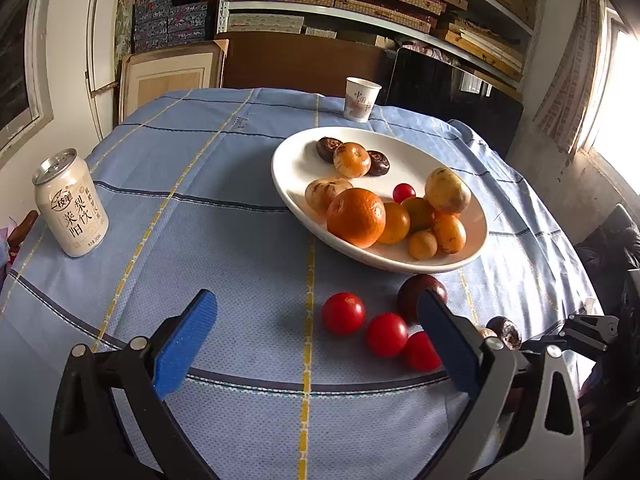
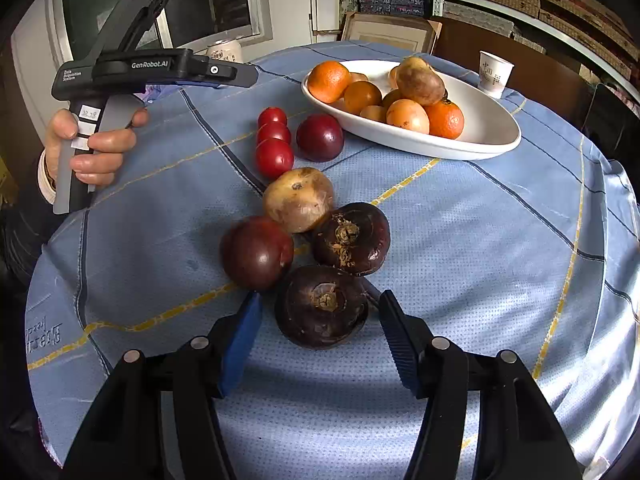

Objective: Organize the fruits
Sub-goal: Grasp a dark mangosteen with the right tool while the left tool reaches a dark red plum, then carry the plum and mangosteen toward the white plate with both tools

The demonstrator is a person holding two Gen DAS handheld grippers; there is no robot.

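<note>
A white plate (image 1: 296, 160) holds oranges, tan fruits, dark chestnuts and a cherry tomato; it also shows in the right wrist view (image 2: 488, 120). Three red tomatoes (image 1: 344, 313) and a dark plum (image 1: 414, 290) lie on the cloth just before it. My left gripper (image 1: 316, 332) is open and empty above the tomatoes. My right gripper (image 2: 320, 320) is open, its jaws on either side of a dark water chestnut (image 2: 322, 306), apart from it. Beyond lie a second chestnut (image 2: 352, 238), a dark plum (image 2: 256, 252) and a tan fruit (image 2: 298, 198).
A drink can (image 1: 72, 204) stands at the left of the blue checked tablecloth (image 1: 200, 220). A paper cup (image 1: 361, 99) stands behind the plate. Shelves and boards stand behind the table. The table's edge drops off at the right.
</note>
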